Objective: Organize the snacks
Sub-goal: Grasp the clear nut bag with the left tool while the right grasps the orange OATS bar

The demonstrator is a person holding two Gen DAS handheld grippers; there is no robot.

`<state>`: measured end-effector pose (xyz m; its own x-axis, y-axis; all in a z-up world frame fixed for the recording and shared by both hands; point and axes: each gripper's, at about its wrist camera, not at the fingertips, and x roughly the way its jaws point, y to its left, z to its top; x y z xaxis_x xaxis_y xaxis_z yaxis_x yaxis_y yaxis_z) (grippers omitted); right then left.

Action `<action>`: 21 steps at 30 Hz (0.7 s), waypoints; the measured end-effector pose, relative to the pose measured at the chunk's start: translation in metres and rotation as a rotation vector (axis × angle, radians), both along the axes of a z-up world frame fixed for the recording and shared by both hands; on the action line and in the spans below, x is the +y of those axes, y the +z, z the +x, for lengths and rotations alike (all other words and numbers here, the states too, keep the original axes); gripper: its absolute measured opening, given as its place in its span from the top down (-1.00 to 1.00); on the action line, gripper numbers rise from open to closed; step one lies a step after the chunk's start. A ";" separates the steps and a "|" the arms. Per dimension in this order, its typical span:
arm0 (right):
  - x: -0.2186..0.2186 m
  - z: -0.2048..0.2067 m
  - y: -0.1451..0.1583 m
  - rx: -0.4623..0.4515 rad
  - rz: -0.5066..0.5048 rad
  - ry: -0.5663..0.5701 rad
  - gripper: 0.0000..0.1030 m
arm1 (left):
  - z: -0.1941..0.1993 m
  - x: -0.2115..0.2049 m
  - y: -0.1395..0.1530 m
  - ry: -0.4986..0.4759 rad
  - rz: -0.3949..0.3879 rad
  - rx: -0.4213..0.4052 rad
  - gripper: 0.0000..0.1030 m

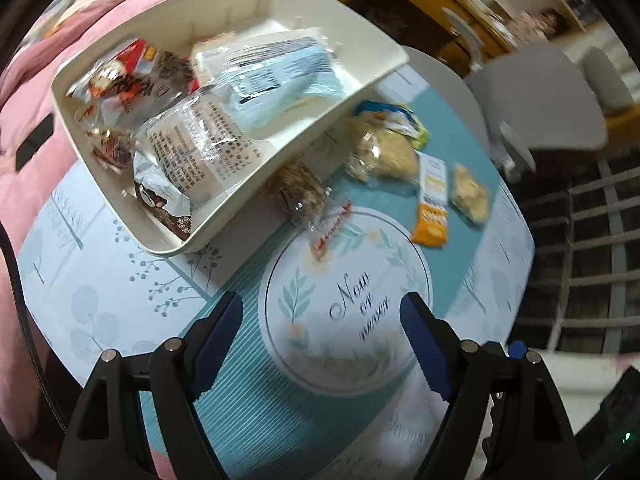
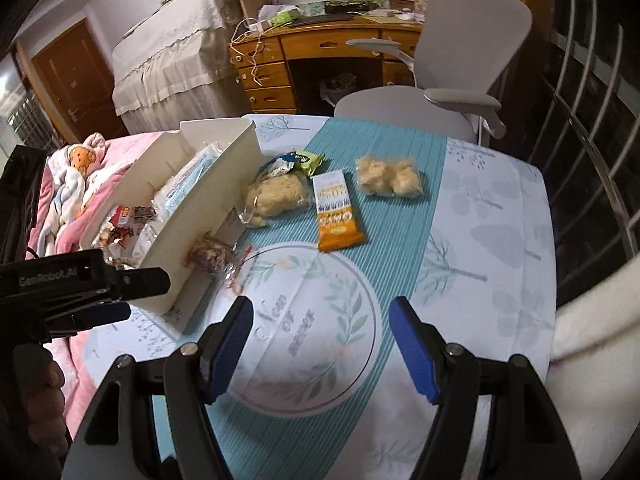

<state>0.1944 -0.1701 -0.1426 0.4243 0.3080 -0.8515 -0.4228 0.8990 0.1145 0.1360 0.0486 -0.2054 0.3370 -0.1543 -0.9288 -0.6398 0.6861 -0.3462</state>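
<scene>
Teal-and-white cloth covers the counter (image 2: pixel 500 208), where a cream bin (image 1: pixel 304 128) on its left side holds wrapped snacks. Beside the bin lie 5 loose packets, among them an orange bar (image 2: pixel 336 216). Left gripper (image 1: pixel 322 320) and right gripper (image 2: pixel 320 320) hover, jaws apart and empty.

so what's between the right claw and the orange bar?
No snack: only bare tablecloth, its round leaf print, lies between the open right claw and the orange bar, per the right wrist view.

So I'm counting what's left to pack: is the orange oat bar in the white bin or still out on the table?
Out. The orange oat bar lies flat on the tablecloth, right of the white bin, apart from it.
</scene>
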 end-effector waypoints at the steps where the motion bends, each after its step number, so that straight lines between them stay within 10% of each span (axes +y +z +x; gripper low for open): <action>1: 0.001 0.005 -0.003 -0.005 -0.007 0.009 -0.38 | 0.003 0.000 -0.005 0.028 -0.003 0.003 -0.55; 21: 0.034 0.072 -0.067 -0.182 -0.095 0.197 -0.38 | 0.055 0.001 -0.069 0.254 0.175 0.000 -0.55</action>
